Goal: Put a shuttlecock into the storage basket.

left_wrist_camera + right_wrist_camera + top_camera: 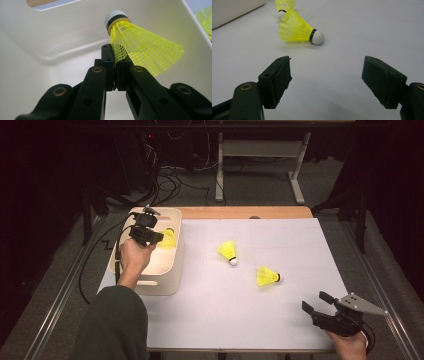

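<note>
My left gripper (156, 237) hangs over the cream bin (170, 270) at the table's left, shut on the skirt of a yellow shuttlecock (168, 238). In the left gripper view the gripper (115, 63) pinches the mesh skirt of this shuttlecock (142, 47), whose white cork points up toward the bin wall (62, 37). Two more yellow shuttlecocks lie on the white table: one (228, 251) near the middle, another (266, 276) to its right. My right gripper (317, 302) rests open at the front right; in its own view that gripper (325, 80) faces the nearer shuttlecock (298, 30), well short of it.
A second shuttlecock (283, 6) lies beyond the nearer one in the right gripper view, with the bin's wall (232, 11) at the far left. The white table sheet (260, 320) has a wooden strip (245, 212) along its back edge. Cables and a desk frame stand on the floor behind.
</note>
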{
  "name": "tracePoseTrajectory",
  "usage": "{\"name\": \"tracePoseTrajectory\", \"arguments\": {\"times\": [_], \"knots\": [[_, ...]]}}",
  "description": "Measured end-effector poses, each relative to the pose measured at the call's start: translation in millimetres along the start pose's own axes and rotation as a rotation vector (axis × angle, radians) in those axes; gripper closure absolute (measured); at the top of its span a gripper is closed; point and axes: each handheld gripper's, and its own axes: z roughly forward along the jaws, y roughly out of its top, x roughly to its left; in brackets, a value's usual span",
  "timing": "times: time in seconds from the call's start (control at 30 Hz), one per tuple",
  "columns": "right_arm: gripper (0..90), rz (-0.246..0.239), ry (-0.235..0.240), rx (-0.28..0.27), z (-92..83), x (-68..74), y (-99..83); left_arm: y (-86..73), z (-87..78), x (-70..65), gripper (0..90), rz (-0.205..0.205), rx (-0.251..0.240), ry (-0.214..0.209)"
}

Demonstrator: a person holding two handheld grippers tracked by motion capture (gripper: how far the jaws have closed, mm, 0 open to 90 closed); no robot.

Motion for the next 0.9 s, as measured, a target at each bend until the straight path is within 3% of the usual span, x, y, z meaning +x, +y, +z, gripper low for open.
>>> {"name": "tracePoseTrajectory", "arguments": {"times": [0.9], "knots": [[23.9,-0.003,0.0,-0.002,-0.4,0.4,0.1,0.8,7.4,-3.3,86.3,0.033,0.05,-0.002]]}}
